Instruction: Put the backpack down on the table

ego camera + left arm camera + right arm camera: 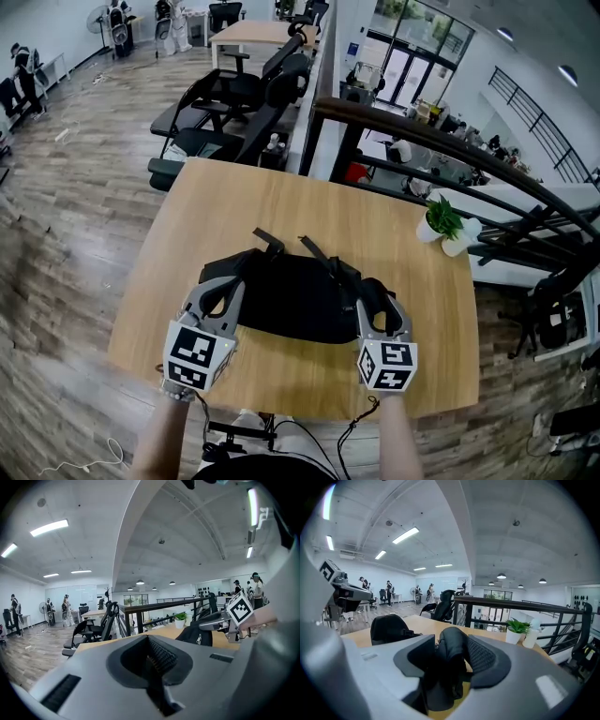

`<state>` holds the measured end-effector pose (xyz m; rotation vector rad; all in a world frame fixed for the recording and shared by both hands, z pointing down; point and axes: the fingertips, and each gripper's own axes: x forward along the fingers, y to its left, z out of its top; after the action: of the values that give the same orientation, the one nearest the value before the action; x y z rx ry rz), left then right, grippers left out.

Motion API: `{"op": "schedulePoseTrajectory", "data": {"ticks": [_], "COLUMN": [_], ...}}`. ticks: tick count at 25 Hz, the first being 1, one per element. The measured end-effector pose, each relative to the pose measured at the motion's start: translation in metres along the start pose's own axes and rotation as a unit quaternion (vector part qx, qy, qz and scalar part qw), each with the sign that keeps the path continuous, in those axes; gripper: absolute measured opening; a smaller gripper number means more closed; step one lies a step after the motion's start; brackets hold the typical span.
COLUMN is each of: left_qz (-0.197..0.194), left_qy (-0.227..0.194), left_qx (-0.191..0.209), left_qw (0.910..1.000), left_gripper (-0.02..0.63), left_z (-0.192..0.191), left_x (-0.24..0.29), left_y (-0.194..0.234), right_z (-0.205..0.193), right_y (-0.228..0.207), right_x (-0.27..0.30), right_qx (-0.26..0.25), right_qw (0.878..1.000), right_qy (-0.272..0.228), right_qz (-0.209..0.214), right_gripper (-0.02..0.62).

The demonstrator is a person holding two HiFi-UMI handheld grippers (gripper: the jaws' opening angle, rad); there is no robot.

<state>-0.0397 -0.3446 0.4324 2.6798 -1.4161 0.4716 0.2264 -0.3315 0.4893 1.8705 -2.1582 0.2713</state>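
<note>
A black backpack [291, 300] lies flat on the wooden table [281, 197], its straps trailing toward the far side. My left gripper [223, 291] hovers over the pack's left near corner, its jaws shut together with nothing between them [149, 644]; the left gripper view shows the pack [197, 632] off to the right. My right gripper [380, 305] is over the pack's right end with its jaws spread wide [450, 656]. A padded black shoulder strap [452, 660] stands loosely between them, and the pack's body [389, 627] sits to the left.
A small potted plant [442, 220] in a white pot stands at the table's far right corner. Black office chairs [234, 103] crowd the table's far side. A dark railing [450, 150] runs behind the right edge, with a drop beyond it.
</note>
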Motion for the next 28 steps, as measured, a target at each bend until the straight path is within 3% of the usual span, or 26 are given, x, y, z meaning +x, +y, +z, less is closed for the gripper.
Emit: {"op": "schedulePoseTrajectory", "data": {"ticks": [7,14,28], "left_qz": [-0.003,-0.005,-0.025], "left_qy": [-0.006,-0.016,-0.037], "left_qx": [0.001,0.011,0.010], "left_qw": [1.0000,0.9998,0.9989], "left_gripper": [0.006,0.006,0.006], "left_z": [0.008,0.017,0.032], "left_x": [-0.018,-0.033,-0.066], "left_y": [-0.012,-0.024,-0.041], "right_z": [0.022,0.039,0.054], "right_y": [0.008,0.034,0.072], "right_x": [-0.031,-0.063,-0.102], "right_qx": [0.000,0.002,0.007], "right_qw": [0.999,0.997,0.993], "right_qy": [-0.039,-0.078,-0.102], "right_qz": [0.003,0.014,0.066], "right_gripper": [0.207,0.014,0.009]}}
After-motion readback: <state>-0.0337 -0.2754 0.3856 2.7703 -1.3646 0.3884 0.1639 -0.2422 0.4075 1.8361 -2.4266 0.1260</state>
